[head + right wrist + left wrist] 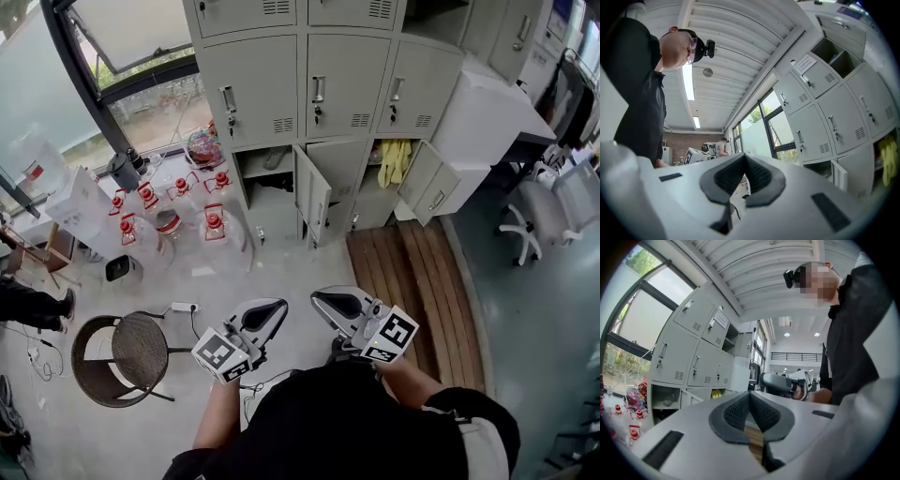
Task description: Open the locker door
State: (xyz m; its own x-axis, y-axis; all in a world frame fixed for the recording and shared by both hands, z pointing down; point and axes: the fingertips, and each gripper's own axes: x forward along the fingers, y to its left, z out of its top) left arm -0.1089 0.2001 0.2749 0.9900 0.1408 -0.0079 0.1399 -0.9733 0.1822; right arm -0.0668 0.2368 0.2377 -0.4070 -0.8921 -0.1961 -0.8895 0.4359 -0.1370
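My left gripper (267, 314) and my right gripper (333, 305) hang side by side in front of the person's dark-clad body, near each other but not touching; both point toward the grey locker bank (281, 28) and are well apart from it. In the left gripper view the ribbed pads (736, 411) meet at their tips with nothing between them, only a wood-coloured sliver showing through the gap lower down; that one is closed and empty. The right gripper view tells the same; its pads (759, 176) press together at the front and nothing is caught in them.

The middle row of the lockers shows three closed doors (342, 84), each with an upright handle; I cannot tell which of them the task means. In the bottom row one door (312, 192) is swung open; a second open door (429, 187) stands further right, with a yellow cloth (394, 159) hanging inside the compartment just left of it.

Wooden planks (403, 272) lie on the floor before the open lockers; water jugs (214, 225) with red caps crowd the floor at the left, near the window; a round chair (131, 354) sits left of my left gripper.
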